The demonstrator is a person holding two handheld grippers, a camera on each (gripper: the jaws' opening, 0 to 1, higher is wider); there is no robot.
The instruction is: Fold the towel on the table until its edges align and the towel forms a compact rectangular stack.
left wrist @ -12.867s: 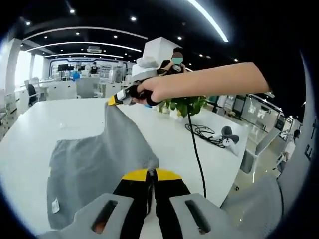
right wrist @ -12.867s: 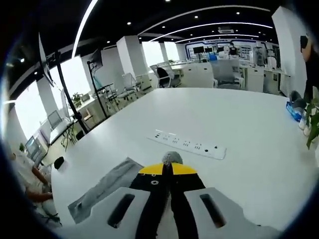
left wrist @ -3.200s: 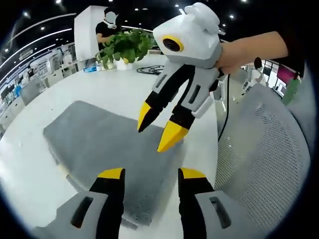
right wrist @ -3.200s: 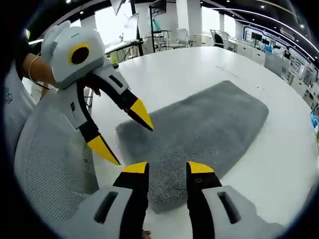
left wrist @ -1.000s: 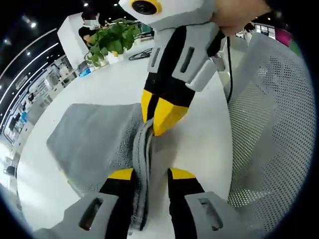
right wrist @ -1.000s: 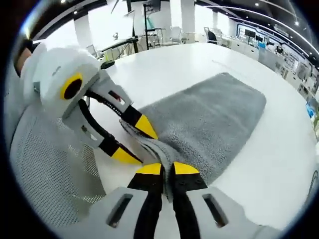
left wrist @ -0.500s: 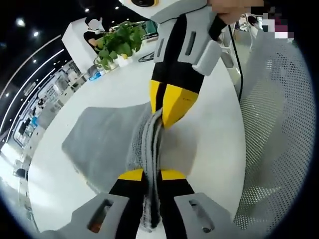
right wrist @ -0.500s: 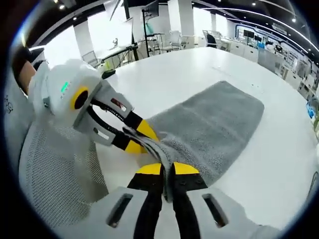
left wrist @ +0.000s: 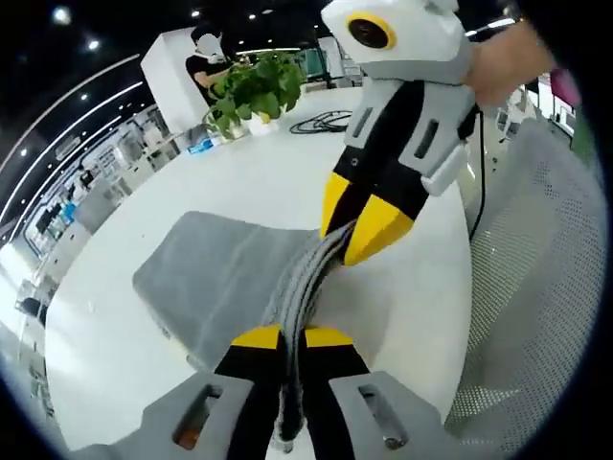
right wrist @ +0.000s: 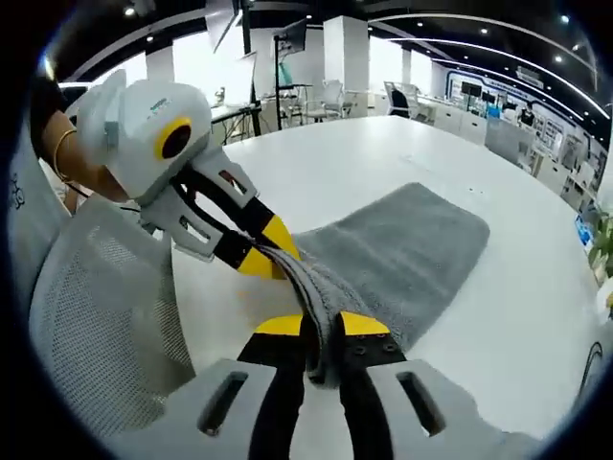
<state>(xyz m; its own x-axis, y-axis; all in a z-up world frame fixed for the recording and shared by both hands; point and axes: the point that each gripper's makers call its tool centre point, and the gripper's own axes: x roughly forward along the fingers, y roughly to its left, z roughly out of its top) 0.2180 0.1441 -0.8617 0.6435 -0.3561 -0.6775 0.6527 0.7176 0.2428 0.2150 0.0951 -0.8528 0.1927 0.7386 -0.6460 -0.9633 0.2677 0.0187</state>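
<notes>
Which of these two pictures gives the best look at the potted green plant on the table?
The left gripper view: the plant stands whole at the far side of the white table, leaves clearly lit. In the right gripper view just a few of its leaves peek in at the picture's edge, too little to make out its shape.

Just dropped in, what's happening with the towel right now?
A person holds both claws shut on the near edge of the grey towel. The left claw and right claw pinch it a short way apart, raised off the white table. The far part lies flat; folding isn't finished.
</notes>
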